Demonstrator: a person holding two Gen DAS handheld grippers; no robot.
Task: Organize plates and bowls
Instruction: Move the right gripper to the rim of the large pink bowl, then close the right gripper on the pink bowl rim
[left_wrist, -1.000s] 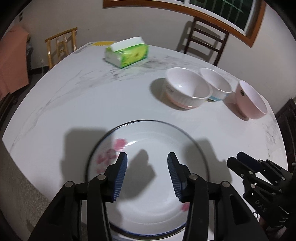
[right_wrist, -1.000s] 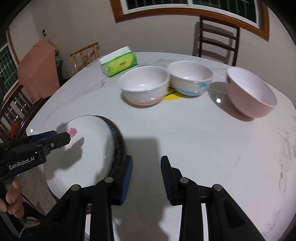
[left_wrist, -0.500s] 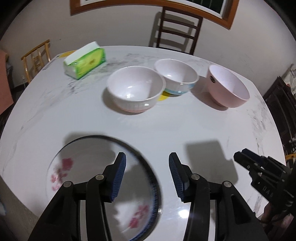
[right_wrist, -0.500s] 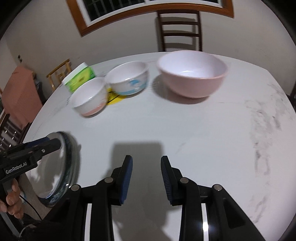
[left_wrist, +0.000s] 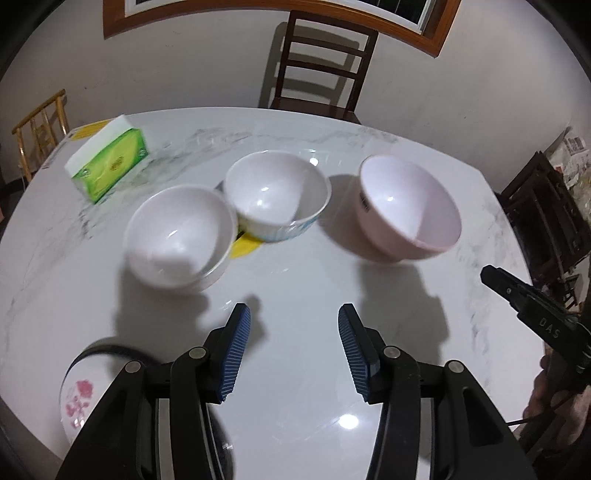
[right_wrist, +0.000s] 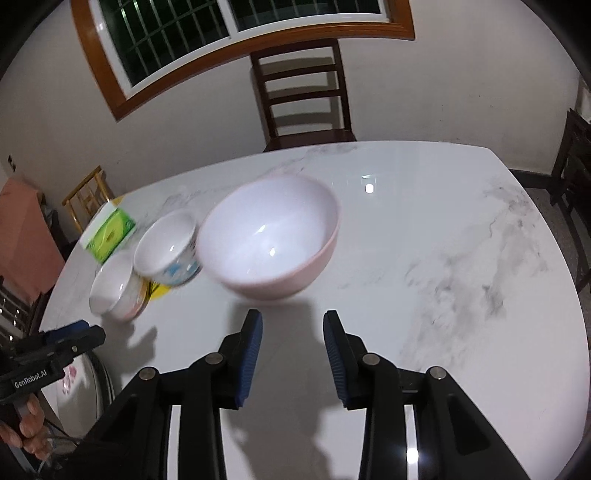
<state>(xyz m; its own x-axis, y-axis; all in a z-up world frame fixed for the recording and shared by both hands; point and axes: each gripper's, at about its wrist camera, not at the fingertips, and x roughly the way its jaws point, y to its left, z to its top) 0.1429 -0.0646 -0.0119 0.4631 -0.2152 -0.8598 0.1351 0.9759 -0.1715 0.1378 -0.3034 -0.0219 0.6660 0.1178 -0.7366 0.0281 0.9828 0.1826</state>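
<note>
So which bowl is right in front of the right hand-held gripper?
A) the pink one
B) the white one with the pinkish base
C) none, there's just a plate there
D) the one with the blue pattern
A: in the right wrist view the pink bowl sits straight ahead of the open right hand-held gripper, while the blue-patterned bowl and the third bowl lie off to its left.
</note>
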